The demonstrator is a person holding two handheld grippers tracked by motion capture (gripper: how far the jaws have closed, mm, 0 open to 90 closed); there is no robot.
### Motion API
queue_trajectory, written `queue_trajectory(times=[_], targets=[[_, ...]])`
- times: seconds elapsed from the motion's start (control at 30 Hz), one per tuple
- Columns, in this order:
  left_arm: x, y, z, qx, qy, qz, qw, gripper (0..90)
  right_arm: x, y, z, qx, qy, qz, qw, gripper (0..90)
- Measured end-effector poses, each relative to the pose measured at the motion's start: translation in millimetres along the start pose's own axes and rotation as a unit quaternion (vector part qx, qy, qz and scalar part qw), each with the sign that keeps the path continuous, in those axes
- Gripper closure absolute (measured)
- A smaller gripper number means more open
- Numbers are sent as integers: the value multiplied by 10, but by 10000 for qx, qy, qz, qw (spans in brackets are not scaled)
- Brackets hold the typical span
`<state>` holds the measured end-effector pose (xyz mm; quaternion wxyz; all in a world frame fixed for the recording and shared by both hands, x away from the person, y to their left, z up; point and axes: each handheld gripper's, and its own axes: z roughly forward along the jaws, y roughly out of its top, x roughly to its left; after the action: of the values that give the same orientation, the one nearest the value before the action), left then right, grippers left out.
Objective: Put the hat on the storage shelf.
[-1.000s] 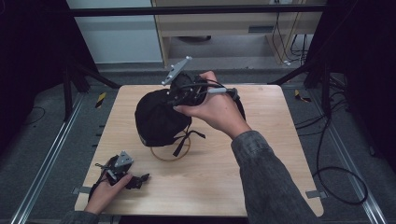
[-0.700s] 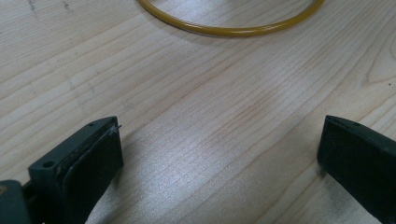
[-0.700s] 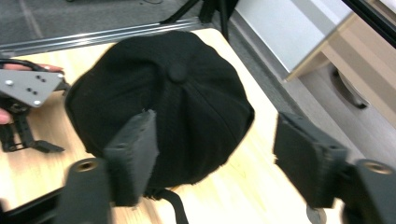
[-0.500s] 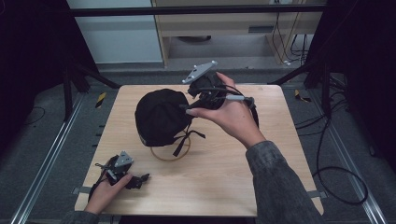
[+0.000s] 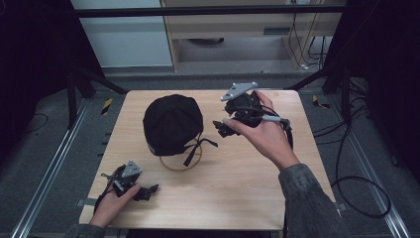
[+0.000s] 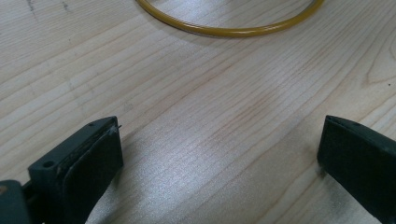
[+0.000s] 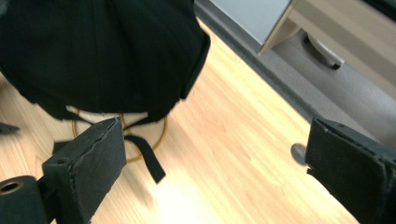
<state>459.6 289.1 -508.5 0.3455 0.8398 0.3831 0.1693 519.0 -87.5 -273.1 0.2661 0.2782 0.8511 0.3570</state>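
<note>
Cap (image 5: 172, 124) sits on a yellow ring stand (image 5: 180, 162) mid-table (image 5: 247, 198), its strap (image 5: 194, 148) hanging toward the near edge. Right gripper (image 5: 221, 127) is held in the air just right of the cap, jaws spread and empty. Left gripper (image 5: 146, 191) rests at the near left corner, jaws also spread over bare wood, well apart from the cap. The cap hides most of the ring stand; the right gripper view is blurred.

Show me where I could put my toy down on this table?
The table's near middle, between the left gripper and the sleeve, is bare. So is the strip left of the black cap. It gets crowded around the cap, its yellow ring and the right gripper.
</note>
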Motion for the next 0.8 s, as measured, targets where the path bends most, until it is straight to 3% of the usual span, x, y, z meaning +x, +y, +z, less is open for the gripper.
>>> queue_trajectory(times=[0.33,0.67,0.8], targets=[[-2,-1,0,-3,-3,-11,10000,0,-47,-399,53,128,-80,203,9997,80],[-2,-1,-2,12,3,0,10000,0,-100,-979,65,66,-218,532,9983,122],[-3,-2,-2,11,4,-3,10000,0,-59,-1237,125,91,-211,727,9971,131]])
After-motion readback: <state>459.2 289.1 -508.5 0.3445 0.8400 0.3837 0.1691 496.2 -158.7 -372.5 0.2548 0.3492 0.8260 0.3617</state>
